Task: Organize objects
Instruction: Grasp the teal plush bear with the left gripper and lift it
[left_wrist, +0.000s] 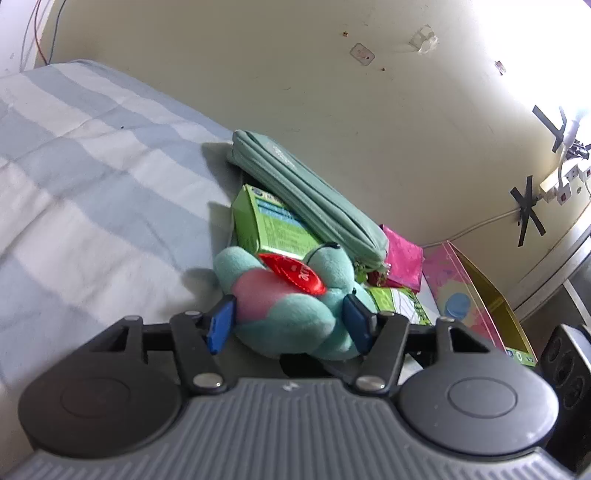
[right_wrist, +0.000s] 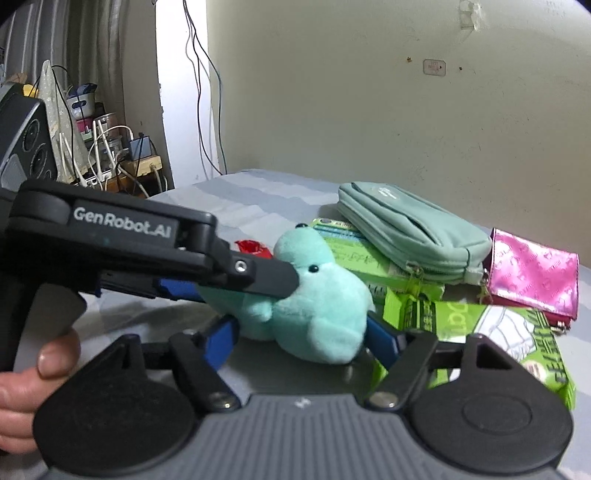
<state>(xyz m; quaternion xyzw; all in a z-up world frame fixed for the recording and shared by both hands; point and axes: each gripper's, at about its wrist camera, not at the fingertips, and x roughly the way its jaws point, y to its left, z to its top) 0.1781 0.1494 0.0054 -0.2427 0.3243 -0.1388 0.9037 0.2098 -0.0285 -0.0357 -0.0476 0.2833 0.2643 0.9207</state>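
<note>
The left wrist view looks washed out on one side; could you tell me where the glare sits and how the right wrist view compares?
Left wrist view: glare blows out the upper right corner of the wall, and the plush toy casts a soft shadow leftward. Right wrist view: evenly lit, no blown-out patch, edges bent by the fisheye.

Teal plush toy (right_wrist: 317, 306) between right gripper (right_wrist: 301, 336) pads, also pinched by left gripper (right_wrist: 266, 280); behind, mint pouch (right_wrist: 413, 232), pink wallet (right_wrist: 532, 273), green boxes (right_wrist: 480, 325).
</note>
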